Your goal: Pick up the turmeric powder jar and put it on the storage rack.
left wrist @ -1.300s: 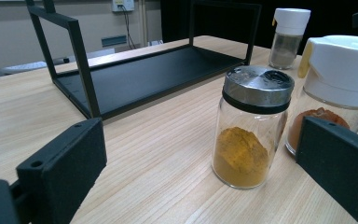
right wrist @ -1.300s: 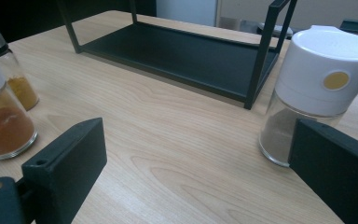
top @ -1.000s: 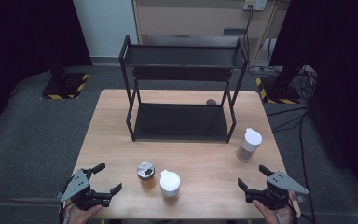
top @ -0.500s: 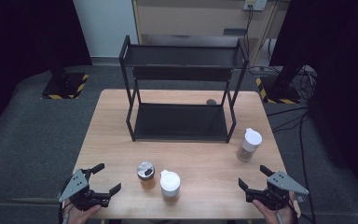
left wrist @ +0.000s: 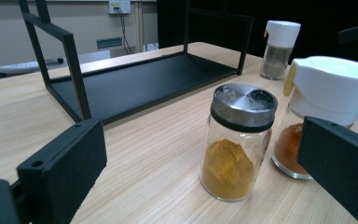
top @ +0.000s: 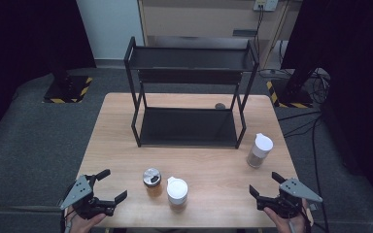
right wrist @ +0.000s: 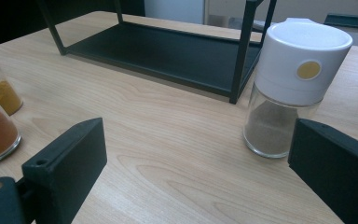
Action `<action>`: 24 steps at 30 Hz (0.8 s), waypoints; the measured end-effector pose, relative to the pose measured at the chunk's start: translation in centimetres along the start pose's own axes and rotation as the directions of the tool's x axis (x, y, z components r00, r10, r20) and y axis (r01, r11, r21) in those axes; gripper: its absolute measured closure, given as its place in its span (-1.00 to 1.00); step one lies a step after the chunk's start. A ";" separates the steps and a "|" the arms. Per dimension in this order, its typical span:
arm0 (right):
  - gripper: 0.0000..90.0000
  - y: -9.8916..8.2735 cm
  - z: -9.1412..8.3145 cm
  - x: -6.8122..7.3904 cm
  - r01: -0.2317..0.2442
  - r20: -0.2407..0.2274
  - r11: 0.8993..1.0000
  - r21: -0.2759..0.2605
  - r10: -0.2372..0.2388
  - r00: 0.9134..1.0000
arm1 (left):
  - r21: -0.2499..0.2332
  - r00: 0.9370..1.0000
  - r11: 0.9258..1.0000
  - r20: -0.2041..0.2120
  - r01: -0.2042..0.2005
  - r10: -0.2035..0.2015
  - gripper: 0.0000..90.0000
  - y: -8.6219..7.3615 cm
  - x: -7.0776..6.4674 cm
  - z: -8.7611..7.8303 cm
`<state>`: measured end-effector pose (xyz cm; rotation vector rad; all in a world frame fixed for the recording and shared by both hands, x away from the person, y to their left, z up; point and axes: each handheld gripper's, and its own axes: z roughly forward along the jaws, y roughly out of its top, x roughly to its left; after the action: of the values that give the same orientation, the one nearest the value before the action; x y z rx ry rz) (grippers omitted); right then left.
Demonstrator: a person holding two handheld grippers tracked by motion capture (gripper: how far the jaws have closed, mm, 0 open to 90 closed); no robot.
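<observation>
Jaws stand parted on the left gripper (top: 108, 184) and right gripper (top: 267, 184), near the yellow-spice jar (top: 151, 180) and grey-spice jar (top: 260, 150), seemingly ready to shelve them on the rack (top: 188, 128)

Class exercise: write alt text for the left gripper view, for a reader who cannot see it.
A metal-lidded jar of yellow powder stands on a wooden table between the open left gripper jaws. Behind: a white-capped orange spice jar and black rack.

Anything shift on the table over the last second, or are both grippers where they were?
Nothing visibly changed. The left gripper and right gripper sit open at the near table edge, holding nothing. The steel-lidded jar, the white-capped jar beside it and the white-capped shaker by the rack stand where they were.
</observation>
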<state>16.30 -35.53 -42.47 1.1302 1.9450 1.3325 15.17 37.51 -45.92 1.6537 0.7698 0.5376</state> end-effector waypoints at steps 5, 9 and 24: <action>-0.90 0.1 0.1 0.1 0.006 -0.003 1.000 0.009 -0.006 1.000 | 0.015 1.000 1.000 0.001 -0.014 0.014 -0.99 0.9 0.1 0.0; -0.90 0.2 0.1 0.2 0.013 -0.002 1.000 0.013 -0.013 1.000 | 0.029 1.000 0.999 0.010 -0.021 0.021 -0.99 2.0 0.2 0.1; -0.90 0.1 0.1 0.1 0.013 -0.001 1.000 0.009 -0.013 1.000 | 0.068 0.995 0.997 0.089 -0.046 0.040 -0.99 5.1 0.6 1.9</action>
<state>16.37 -35.32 -42.41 1.1196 1.9579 1.3184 18.00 36.13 -41.40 1.7502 0.6965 0.4697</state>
